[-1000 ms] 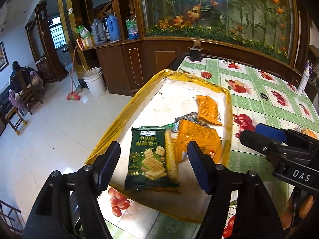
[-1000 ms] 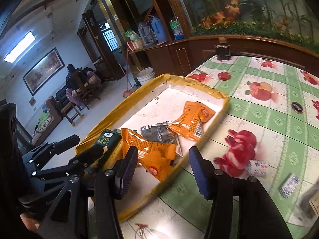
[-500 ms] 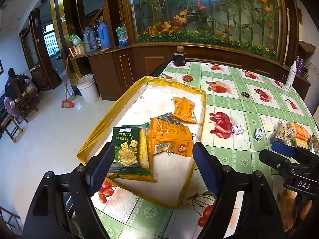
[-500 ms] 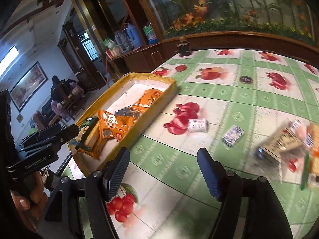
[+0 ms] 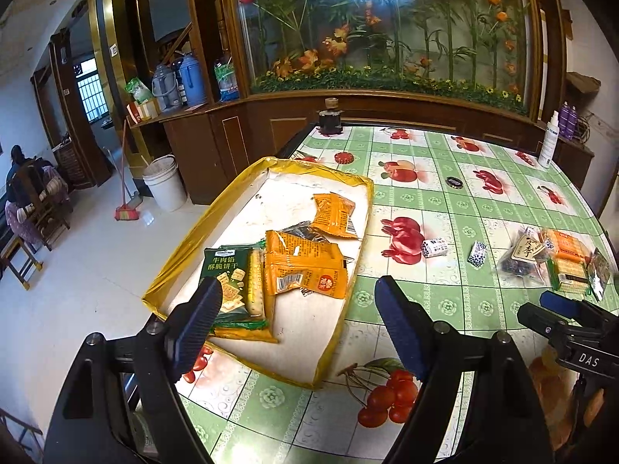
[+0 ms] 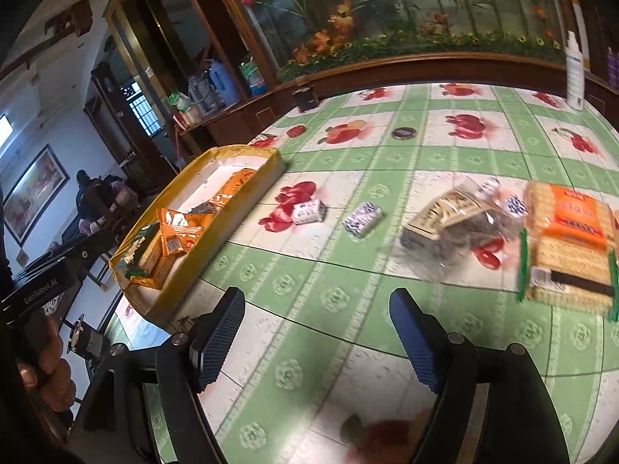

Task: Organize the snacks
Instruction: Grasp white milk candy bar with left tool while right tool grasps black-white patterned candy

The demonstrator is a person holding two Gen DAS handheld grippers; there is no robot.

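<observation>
Snacks wait in two places: green and orange foil packets lie inside our shallow yellow-rimmed tray (image 5: 350,266), while small wrapped sweets (image 6: 307,211), a clear crinkly bag (image 6: 456,224) and an orange biscuit pack (image 6: 572,247) sit loose on the fruit-print tablecloth (image 6: 348,309). Our left gripper (image 5: 298,321) has mostly stopped opening, our right gripper (image 6: 317,336) has just been opening, and both gape wide and empty. Motion blur, probably from our swing, could make us misjudge the reach and crush the bag or knock a sweet away.

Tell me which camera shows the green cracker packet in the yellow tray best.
The left wrist view: the green cracker packet faces the camera in the yellow tray with its printed front sharp, only its lower corner hidden behind a finger. The right wrist view shows it small, oblique and blurred at the tray's near end.
</observation>
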